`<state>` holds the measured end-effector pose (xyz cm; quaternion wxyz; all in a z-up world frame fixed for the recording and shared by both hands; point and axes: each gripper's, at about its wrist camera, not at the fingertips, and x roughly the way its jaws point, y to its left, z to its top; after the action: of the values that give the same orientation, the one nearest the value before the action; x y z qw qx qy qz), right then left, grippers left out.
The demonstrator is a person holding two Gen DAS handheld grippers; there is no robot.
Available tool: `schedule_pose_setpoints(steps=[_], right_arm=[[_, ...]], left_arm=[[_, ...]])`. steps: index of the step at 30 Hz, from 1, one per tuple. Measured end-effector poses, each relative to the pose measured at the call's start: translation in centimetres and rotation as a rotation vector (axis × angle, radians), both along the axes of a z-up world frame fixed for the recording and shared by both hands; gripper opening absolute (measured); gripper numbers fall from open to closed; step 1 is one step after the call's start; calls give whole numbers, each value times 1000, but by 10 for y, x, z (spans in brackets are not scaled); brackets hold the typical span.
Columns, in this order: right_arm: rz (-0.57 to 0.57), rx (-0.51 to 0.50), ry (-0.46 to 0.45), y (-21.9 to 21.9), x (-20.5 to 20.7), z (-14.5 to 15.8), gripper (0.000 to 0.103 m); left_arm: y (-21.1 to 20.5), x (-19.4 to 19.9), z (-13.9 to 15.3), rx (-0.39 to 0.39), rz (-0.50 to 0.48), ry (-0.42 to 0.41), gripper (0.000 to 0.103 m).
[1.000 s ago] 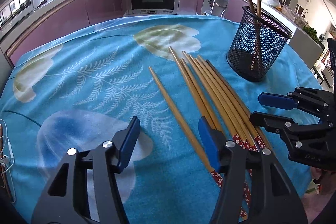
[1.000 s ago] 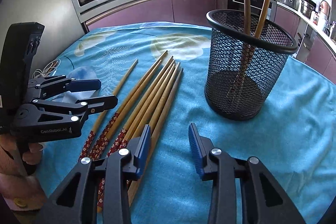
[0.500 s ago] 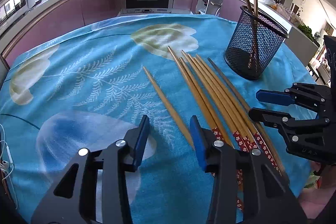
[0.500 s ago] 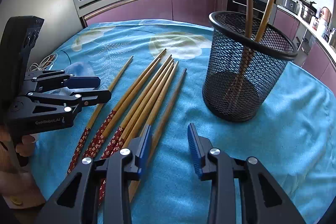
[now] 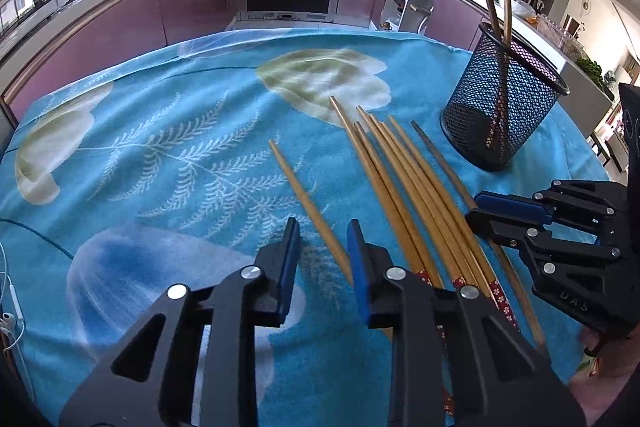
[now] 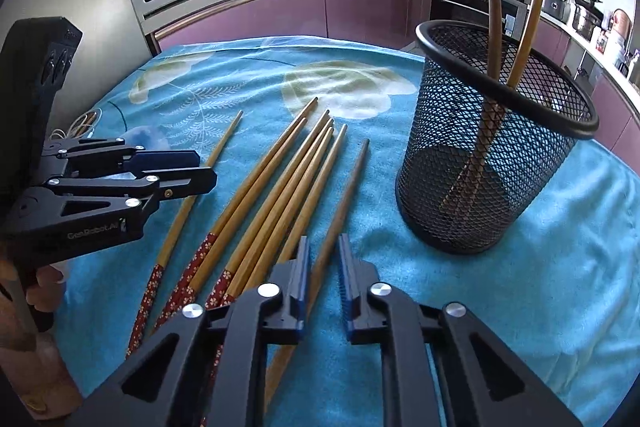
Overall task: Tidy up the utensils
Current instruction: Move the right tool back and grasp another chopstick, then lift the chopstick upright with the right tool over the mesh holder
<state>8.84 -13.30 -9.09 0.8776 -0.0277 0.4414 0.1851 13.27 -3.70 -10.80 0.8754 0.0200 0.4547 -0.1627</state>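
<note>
A blue cloth (image 5: pixel 168 131) with leaves on it covers the table. A black mesh cup (image 6: pixel 492 163) stands on it with two chopsticks (image 6: pixel 516 27) inside. More chopsticks (image 6: pixel 280 187) lie flat beside the cup. The left gripper (image 5: pixel 323 247) has just been closing around the lone chopstick (image 5: pixel 304 199), with small gaps still showing. The right gripper (image 6: pixel 323 267) has just been closing around the outer chopstick (image 6: pixel 340 203), also not quite touching.

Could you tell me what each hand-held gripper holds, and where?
Nothing firmly yet: both have just been closing. The left hand-held gripper straddles the lone chopstick's midsection, pads clear; the right hand-held gripper brackets the dark chopstick's midsection, contact unclear.
</note>
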Motion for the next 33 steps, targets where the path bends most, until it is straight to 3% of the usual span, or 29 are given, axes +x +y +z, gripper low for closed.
schedule_pose_setpoints(steps=[2,10,22,33], right_arm=[[-5,18,5,-3,0,0,10],[-21,60,22,-15,-3,2,6],[16,100,-5,-20,-13,14,6],[53,171,-80,-26,-28,41,6]], left_arm=[[2,1,0,-13,15,4,15],[6,-2,-1,-38,44,9,9],[9,-14,1,-25,28,11,8],[7,-27,28,-91,-26,-22,7]])
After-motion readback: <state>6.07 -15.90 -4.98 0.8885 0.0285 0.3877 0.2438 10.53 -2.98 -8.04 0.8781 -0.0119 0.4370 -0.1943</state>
